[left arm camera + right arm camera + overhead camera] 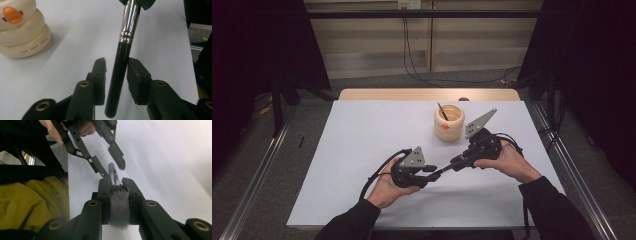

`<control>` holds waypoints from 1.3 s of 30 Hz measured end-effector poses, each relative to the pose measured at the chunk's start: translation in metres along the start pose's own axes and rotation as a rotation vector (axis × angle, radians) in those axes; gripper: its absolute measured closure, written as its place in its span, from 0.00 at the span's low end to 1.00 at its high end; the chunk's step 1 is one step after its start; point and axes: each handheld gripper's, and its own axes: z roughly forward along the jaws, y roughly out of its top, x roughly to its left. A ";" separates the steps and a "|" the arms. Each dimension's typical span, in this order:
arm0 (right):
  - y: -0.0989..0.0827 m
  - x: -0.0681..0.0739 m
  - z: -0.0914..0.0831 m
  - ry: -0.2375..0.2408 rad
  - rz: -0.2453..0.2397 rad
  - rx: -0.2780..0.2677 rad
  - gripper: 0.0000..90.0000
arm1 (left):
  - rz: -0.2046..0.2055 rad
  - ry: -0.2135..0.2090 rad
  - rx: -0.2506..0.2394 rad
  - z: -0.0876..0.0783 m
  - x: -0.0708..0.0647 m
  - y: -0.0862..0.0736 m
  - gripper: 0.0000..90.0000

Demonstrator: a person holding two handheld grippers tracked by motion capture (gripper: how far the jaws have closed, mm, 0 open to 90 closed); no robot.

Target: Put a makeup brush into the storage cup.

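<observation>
A makeup brush (443,170) hangs level over the white table sheet (357,150) between both grippers. My right gripper (116,182) is shut on its grey bristle head (119,206), seen in the high view at the right gripper (453,164). The black handle (119,72) with its silver ferrule (128,22) runs between the jaws of my left gripper (116,62). A thin gap shows beside one pad, so the jaws stand open around it. The left gripper (433,173) sits lower left of the right one.
A cream ringed holder (449,124) with an orange duck face (12,13) stands behind the grippers, a dark stick (441,111) leaning in it. Black curtains flank the table, and metal rails run along both sides.
</observation>
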 end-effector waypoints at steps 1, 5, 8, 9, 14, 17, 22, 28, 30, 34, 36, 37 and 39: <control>0.000 0.000 0.000 -0.005 -0.003 -0.005 0.86 | -0.002 -0.003 0.000 0.000 -0.001 0.000 0.81; 0.000 0.000 0.000 -0.001 -0.004 -0.007 0.86 | 0.010 -0.014 0.007 0.002 -0.002 0.000 0.85; 0.000 0.000 0.002 0.003 -0.012 -0.002 0.86 | 0.014 -0.021 0.021 0.003 -0.004 -0.001 0.86; 0.000 0.000 0.002 0.009 -0.012 -0.006 0.86 | 0.018 -0.021 0.022 0.003 -0.004 -0.001 0.86; -0.001 0.000 0.001 0.033 -0.025 -0.024 0.86 | 0.035 -0.033 0.034 0.002 -0.008 0.001 0.88; -0.004 -0.003 0.000 0.050 -0.027 -0.056 0.85 | 0.020 -0.051 0.018 0.000 -0.007 0.001 0.89; -0.004 -0.002 -0.003 0.053 -0.029 -0.078 0.73 | -0.004 -0.071 0.011 -0.001 -0.007 0.001 0.89; -0.007 -0.001 -0.002 0.037 -0.029 -0.091 0.53 | -0.034 -0.093 -0.002 -0.003 -0.008 0.002 0.89; -0.008 0.000 -0.003 0.033 -0.029 -0.098 0.49 | -0.043 -0.089 -0.011 -0.005 -0.009 0.003 0.89; -0.010 0.003 -0.006 0.010 -0.027 -0.139 0.43 | -0.066 -0.090 -0.044 -0.008 -0.010 0.004 0.89; -0.011 0.003 -0.006 0.005 -0.025 -0.162 0.39 | -0.076 -0.072 -0.059 -0.010 -0.010 0.004 0.89; -0.012 0.003 -0.006 0.004 -0.021 -0.172 0.37 | -0.089 -0.073 -0.077 -0.010 -0.010 0.004 0.89; -0.014 0.003 -0.005 -0.005 -0.021 -0.179 0.35 | -0.098 -0.068 -0.094 -0.012 -0.009 0.004 0.89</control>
